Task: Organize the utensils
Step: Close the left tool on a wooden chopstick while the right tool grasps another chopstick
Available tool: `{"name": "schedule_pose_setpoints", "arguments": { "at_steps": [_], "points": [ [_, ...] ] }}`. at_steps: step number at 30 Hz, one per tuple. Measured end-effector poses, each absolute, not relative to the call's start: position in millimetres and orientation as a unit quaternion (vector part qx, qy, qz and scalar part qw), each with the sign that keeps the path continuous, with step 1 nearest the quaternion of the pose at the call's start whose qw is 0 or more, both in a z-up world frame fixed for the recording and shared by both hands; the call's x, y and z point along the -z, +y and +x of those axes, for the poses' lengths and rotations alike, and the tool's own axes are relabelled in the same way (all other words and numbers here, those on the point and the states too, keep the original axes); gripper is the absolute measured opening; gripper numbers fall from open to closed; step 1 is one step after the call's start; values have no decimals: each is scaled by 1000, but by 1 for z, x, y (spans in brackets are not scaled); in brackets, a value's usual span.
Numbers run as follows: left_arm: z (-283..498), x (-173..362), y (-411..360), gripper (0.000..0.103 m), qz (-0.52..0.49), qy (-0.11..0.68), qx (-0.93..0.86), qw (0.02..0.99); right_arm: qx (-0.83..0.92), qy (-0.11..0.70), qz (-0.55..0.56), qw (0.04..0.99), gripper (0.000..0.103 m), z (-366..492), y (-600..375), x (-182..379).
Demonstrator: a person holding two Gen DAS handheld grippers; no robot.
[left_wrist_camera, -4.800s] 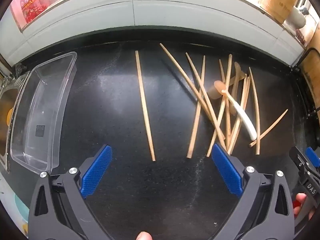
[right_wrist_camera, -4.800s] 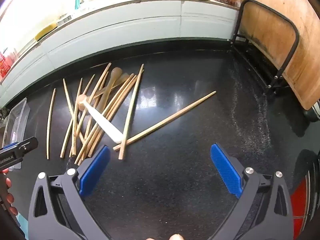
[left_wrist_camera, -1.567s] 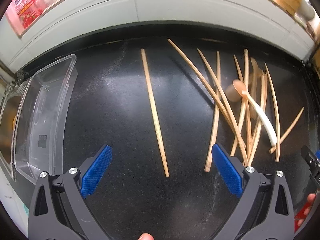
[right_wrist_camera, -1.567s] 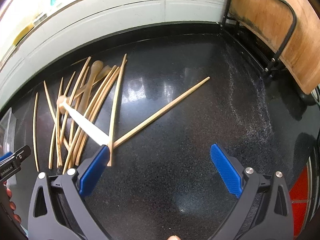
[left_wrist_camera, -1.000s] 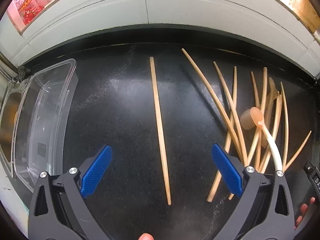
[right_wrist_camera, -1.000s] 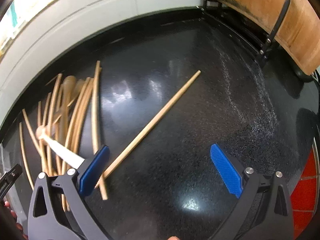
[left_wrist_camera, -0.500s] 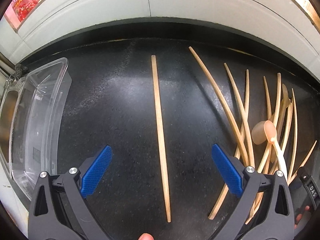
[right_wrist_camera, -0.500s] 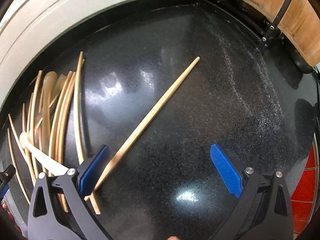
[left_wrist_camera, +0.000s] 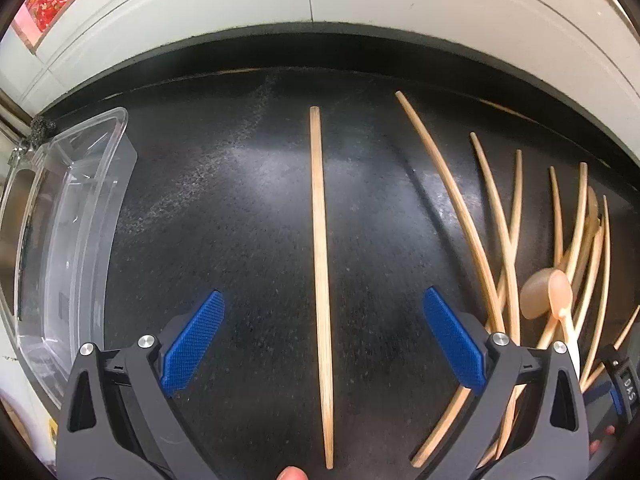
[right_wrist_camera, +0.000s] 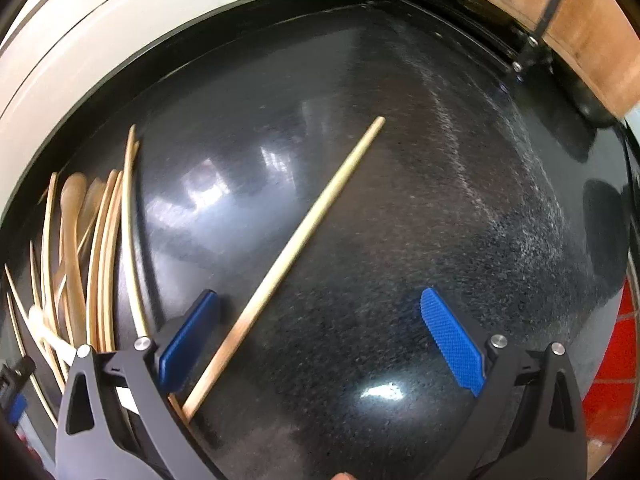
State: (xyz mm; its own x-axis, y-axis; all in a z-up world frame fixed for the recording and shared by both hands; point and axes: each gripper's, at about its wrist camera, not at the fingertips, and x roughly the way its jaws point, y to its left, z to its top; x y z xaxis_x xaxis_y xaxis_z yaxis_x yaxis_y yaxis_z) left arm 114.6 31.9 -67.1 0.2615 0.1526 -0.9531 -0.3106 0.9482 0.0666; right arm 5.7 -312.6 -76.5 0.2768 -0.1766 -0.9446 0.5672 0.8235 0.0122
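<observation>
A lone wooden chopstick [left_wrist_camera: 321, 264] lies lengthwise on the black counter, between the open jaws of my left gripper [left_wrist_camera: 322, 332]. A pile of several chopsticks [left_wrist_camera: 500, 248] and a spoon [left_wrist_camera: 552, 292] with a white handle lies to its right. My right gripper [right_wrist_camera: 320, 336] is open and empty, low over another lone chopstick [right_wrist_camera: 296, 248] that lies diagonally, its near end beside the left finger. The pile also shows at the left of the right wrist view [right_wrist_camera: 96, 256].
A clear plastic container [left_wrist_camera: 68, 232] stands at the left edge of the counter. A white tiled wall [left_wrist_camera: 320, 0] runs along the back. A wooden board in a black wire rack [right_wrist_camera: 568, 20] stands at the far right. Red floor [right_wrist_camera: 616, 340] shows past the counter's right edge.
Both grippers have moved forward and lower over the counter. The lone chopstick now lies centred between the left jaws; the diagonal chopstick has come between the right jaws.
</observation>
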Motion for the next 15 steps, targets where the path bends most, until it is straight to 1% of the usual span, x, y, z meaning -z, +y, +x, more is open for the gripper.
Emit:
{"name": "schedule_pose_setpoints", "arguments": {
  "at_steps": [4,8,15],
  "points": [
    [121,79,36,98,-73,604,-152,779,244,540,173,787,98,7,-315,78],
    [121,83,41,98,-100,596,-150,783,265,511,175,799,98,7,-313,81],
    [121,84,46,98,-95,588,-144,790,259,510,171,802,98,2,-306,79]
  ]
}}
